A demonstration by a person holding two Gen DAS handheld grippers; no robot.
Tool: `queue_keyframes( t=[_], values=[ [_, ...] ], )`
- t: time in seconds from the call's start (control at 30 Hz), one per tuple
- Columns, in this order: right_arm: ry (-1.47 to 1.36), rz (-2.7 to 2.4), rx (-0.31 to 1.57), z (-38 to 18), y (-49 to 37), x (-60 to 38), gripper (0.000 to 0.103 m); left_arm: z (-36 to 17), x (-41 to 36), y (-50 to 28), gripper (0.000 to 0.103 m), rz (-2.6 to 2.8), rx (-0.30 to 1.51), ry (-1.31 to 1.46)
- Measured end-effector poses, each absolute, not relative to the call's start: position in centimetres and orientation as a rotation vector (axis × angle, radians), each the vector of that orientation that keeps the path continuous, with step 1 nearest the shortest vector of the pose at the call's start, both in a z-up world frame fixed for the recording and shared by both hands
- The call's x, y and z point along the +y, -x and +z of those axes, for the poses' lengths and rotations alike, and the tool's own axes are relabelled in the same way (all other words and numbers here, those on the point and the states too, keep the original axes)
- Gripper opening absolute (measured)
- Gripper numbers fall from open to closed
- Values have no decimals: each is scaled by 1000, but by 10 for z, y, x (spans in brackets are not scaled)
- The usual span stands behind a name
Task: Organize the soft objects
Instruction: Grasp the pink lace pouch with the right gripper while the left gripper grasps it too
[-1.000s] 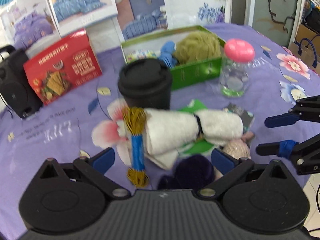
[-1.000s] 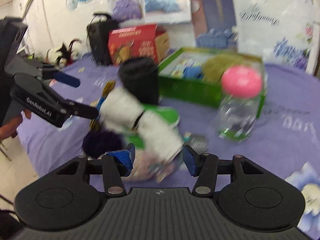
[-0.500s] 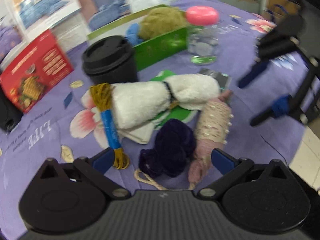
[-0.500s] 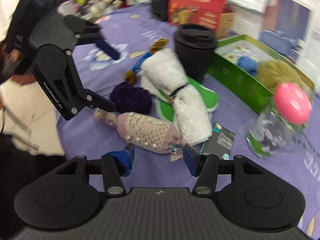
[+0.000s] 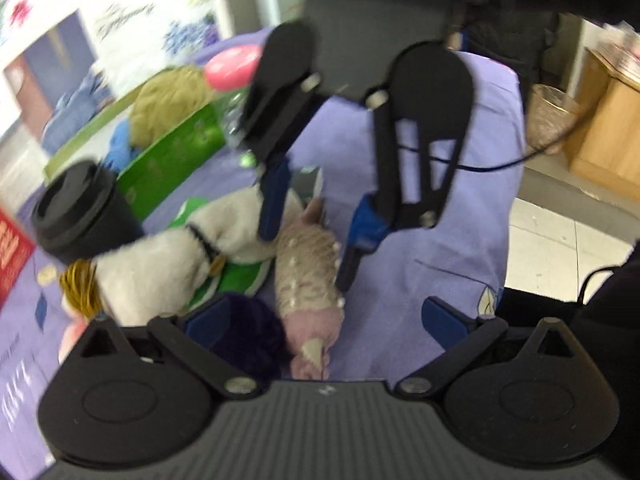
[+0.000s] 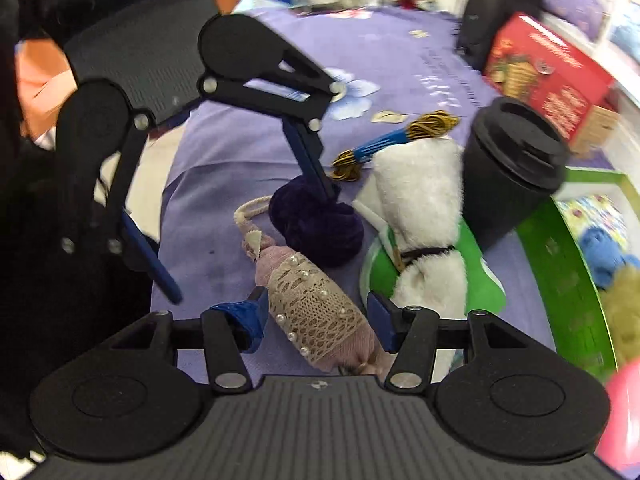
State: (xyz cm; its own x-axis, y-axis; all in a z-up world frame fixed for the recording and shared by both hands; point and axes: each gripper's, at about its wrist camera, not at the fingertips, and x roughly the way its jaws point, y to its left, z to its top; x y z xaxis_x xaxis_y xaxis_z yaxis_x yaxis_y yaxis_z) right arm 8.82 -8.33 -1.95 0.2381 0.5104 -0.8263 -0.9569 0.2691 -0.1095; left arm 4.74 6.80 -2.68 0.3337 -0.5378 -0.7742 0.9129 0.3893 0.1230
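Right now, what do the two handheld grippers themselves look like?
Both match: the left gripper and right gripper have matte black rounded paddle housings, black linkage bars with silver pivot screws, slim fingers with blue pads, and a ribbed dark grey body. A thin dark cable trails behind the right one.

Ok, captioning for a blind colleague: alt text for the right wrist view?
The open right gripper straddles a pink lace-covered roll on a purple tablecloth. Beyond lie a purple pom-pom, white fluffy roll and black cup.
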Motion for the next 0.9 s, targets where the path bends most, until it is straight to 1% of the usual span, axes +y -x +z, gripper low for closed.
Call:
queue_keyframes(
  t=[0.07, 0.13, 0.3, 0.37, 0.43, 0.63, 0.7, 0.77, 0.83, 0.9],
  values=[
    [762, 1167, 780, -22, -91, -81, 40, -29, 63, -45, 101, -1054, 670, -659],
    [805, 1191, 787, -24, -94, -78, 40, -35, 55, -47, 101, -1082, 661, -694],
    [905, 1252, 803, -39, -97, -67, 40, -54, 41, -62, 99, -1112, 723, -720],
    [958, 1258, 809, -53, -95, -61, 43, -57, 43, -64, 99, -1101, 729, -715],
    [911, 1255, 824, -55, -98, -61, 44, -53, 46, -64, 99, -1100, 733, -692],
    [686, 1170, 972, -49, -85, -84, 45, -52, 52, -58, 102, -1096, 741, -625],
    [573, 1123, 1064, -52, -78, -95, 45, -54, 49, -53, 102, -1101, 734, -640],
    [511, 1081, 1048, -51, -65, -104, 45, -57, 47, -50, 102, -1132, 729, -680],
    [547, 1049, 1011, -50, -50, -106, 44, -63, 43, -45, 102, -1157, 710, -750],
    [592, 1033, 984, -53, -43, -102, 44, -70, 37, -47, 96, -1163, 710, -816]
  ],
)
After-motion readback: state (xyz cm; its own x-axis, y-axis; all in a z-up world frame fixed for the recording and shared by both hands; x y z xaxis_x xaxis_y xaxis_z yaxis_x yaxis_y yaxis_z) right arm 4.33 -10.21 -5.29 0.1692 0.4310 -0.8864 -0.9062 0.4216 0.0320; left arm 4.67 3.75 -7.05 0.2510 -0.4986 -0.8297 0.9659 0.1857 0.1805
